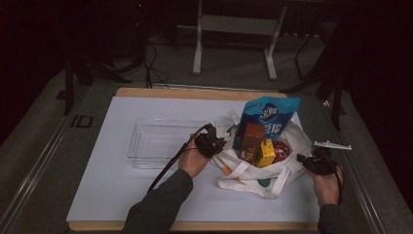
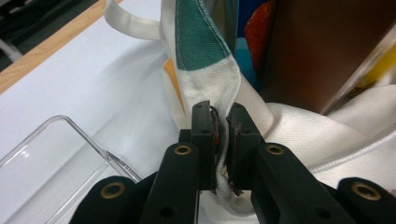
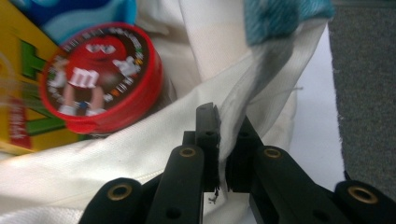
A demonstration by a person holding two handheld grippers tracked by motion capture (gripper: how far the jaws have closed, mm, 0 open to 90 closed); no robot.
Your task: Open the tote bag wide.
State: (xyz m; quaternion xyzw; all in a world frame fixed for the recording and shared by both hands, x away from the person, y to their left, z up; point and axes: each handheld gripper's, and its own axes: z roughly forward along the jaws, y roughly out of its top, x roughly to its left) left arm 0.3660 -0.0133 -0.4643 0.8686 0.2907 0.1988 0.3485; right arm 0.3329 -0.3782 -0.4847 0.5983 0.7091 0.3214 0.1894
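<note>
A white cloth tote bag (image 1: 253, 178) lies open on the white mat (image 1: 122, 195). It holds a blue snack pouch (image 1: 270, 114), a brown box (image 1: 252, 139), a yellow box (image 1: 266, 152) and a round red tin (image 1: 281, 150). My left gripper (image 1: 221, 140) is at the bag's left rim. In the left gripper view the gripper (image 2: 224, 126) is shut on a fold of the bag's cloth (image 2: 299, 130). My right gripper (image 1: 299, 158) is at the bag's right rim. In the right gripper view it (image 3: 225, 135) is shut on the cloth edge (image 3: 116, 158), beside the red tin (image 3: 100, 77).
A clear plastic tray (image 1: 160, 141) stands just left of the bag, its corner close to the left gripper (image 2: 56, 154). The mat covers a wooden table (image 1: 195, 93). A white metal frame (image 1: 234, 29) and cables (image 1: 151, 63) lie on the floor beyond.
</note>
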